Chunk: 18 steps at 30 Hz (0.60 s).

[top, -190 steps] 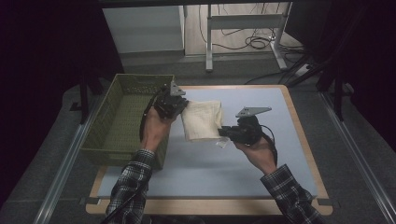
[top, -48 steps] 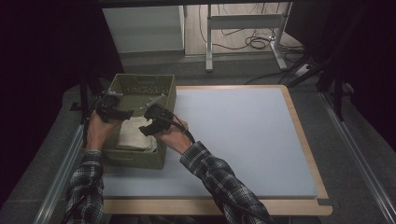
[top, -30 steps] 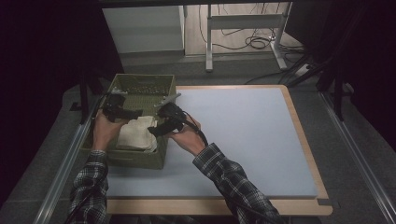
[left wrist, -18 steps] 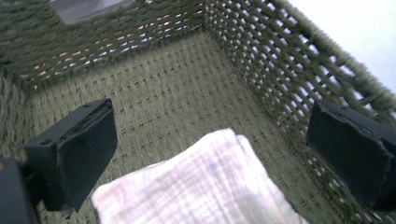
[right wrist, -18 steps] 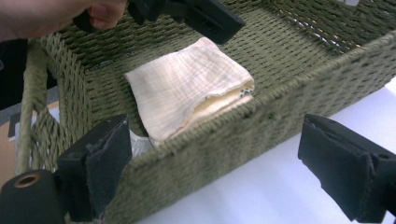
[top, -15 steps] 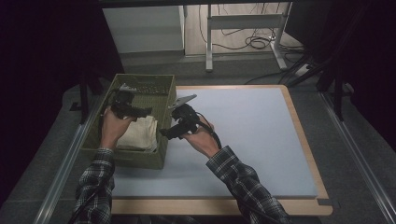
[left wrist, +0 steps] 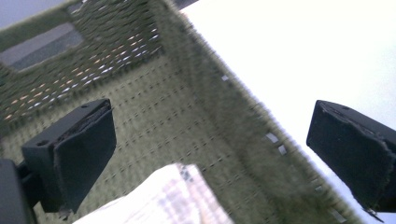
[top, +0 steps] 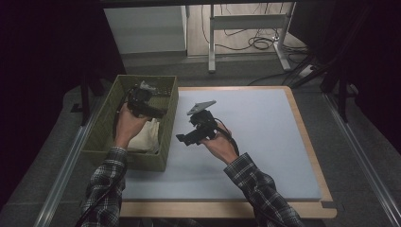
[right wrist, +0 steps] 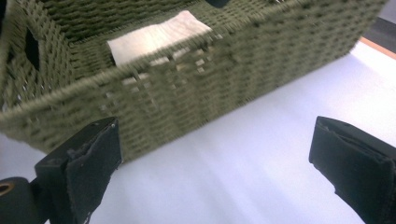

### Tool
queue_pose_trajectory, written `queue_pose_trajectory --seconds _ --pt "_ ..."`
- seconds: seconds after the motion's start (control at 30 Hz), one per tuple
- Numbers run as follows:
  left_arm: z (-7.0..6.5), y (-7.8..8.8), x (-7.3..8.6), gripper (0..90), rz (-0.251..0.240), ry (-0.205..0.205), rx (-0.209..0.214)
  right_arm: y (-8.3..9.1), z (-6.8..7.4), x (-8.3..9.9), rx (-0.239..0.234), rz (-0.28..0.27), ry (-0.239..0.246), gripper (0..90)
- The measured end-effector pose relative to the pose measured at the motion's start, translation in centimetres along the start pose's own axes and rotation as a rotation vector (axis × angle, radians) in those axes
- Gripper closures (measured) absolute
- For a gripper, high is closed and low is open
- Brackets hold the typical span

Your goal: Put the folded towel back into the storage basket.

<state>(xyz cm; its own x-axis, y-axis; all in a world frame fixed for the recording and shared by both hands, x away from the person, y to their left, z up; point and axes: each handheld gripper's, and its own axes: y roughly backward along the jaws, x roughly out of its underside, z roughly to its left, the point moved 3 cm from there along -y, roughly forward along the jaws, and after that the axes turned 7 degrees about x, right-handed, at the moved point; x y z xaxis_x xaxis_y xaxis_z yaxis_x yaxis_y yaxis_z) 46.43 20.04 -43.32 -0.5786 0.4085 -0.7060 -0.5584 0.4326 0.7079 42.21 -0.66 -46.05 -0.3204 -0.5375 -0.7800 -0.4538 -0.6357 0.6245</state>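
A folded cream cloth (top: 147,136) lies inside the green woven basket (top: 169,124) at the left of the table. My left gripper (top: 160,113) hovers over the basket's far half. Its jaws stand wide apart in the left gripper view, open (left wrist: 210,154) above the cloth's corner (left wrist: 163,200) and the basket's inner wall (left wrist: 154,116). My right gripper (top: 182,140) is over the mat just right of the basket. Its jaws have just been opening and hold nothing, open (right wrist: 215,172), facing the basket's outer wall (right wrist: 210,79) with the cloth (right wrist: 154,35) beyond the rim.
A pale blue mat (top: 255,127) covers the wooden-edged table (top: 307,137) to the right of the basket. Beyond the table are a white cabinet (top: 144,28), metal table legs (top: 246,21) and cables on the floor (top: 262,43).
Both grippers have let go of the cloth, which stays in the basket. The right gripper has drawn out to the right over the mat. The left gripper has lifted toward the basket's far end.
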Motion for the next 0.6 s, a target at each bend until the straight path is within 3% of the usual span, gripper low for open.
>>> queue_pose_trajectory --seconds 0.6 --pt "-5.3 -2.6 -2.6 1.1 0.039 -0.055 0.057 3.8 -3.4 5.4 0.05 -0.009 -0.055 2.6"
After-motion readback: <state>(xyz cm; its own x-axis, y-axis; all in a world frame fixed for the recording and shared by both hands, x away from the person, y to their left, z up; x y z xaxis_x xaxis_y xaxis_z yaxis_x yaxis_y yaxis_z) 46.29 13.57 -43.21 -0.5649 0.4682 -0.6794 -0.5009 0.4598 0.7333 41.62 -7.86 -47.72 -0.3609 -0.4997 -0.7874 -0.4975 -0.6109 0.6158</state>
